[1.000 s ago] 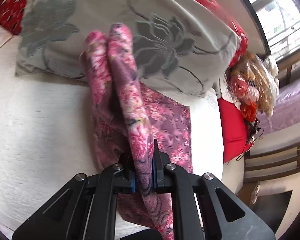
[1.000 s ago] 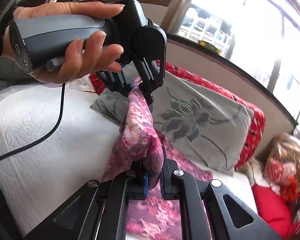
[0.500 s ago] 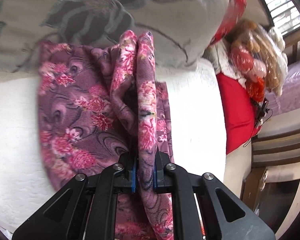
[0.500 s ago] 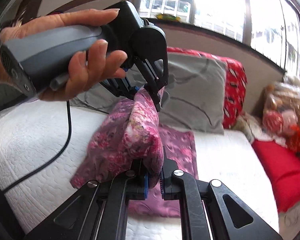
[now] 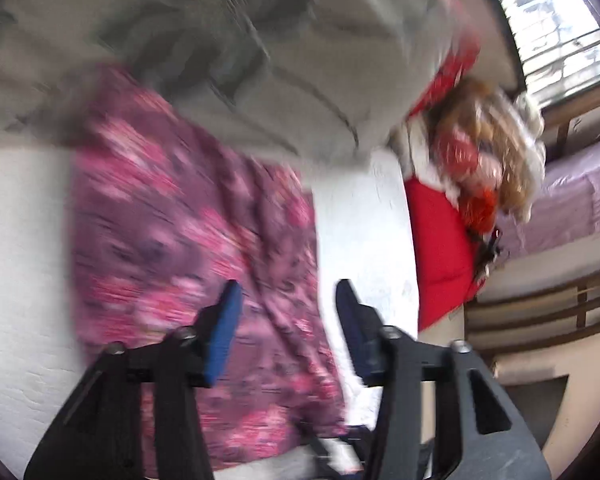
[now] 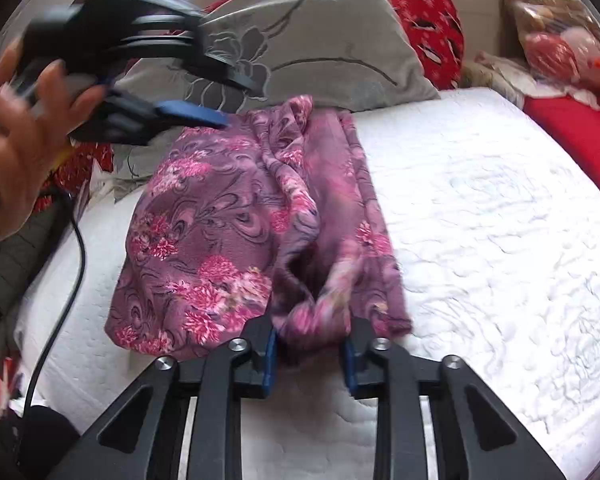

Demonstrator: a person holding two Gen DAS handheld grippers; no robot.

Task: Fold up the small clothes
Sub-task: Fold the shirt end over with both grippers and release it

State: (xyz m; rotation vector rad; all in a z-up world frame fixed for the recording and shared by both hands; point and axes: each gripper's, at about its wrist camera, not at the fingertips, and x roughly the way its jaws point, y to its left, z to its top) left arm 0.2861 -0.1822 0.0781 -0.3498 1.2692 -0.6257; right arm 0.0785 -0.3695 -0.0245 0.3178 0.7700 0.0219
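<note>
A purple garment with pink flowers (image 6: 228, 232) lies on the white quilted bed (image 6: 500, 220), folded over with a raised ridge down its middle. It also shows, blurred, in the left wrist view (image 5: 180, 248). My right gripper (image 6: 311, 354) is open, its jaws standing on either side of the garment's near edge. My left gripper (image 5: 286, 300) is open above the garment's right part; in the right wrist view it (image 6: 204, 98) is held in a hand over the garment's far end.
A grey flowered pillow (image 6: 312, 40) lies right behind the garment, with a red patterned pillow (image 6: 424, 12) behind it. A red cushion (image 5: 440, 248) and a bagged doll (image 5: 488, 148) sit at the bed's right. A black cable (image 6: 72, 264) trails on the left.
Both grippers have opened and let go of the garment, which now lies on the bed. The left gripper is moving fast, so its view is blurred.
</note>
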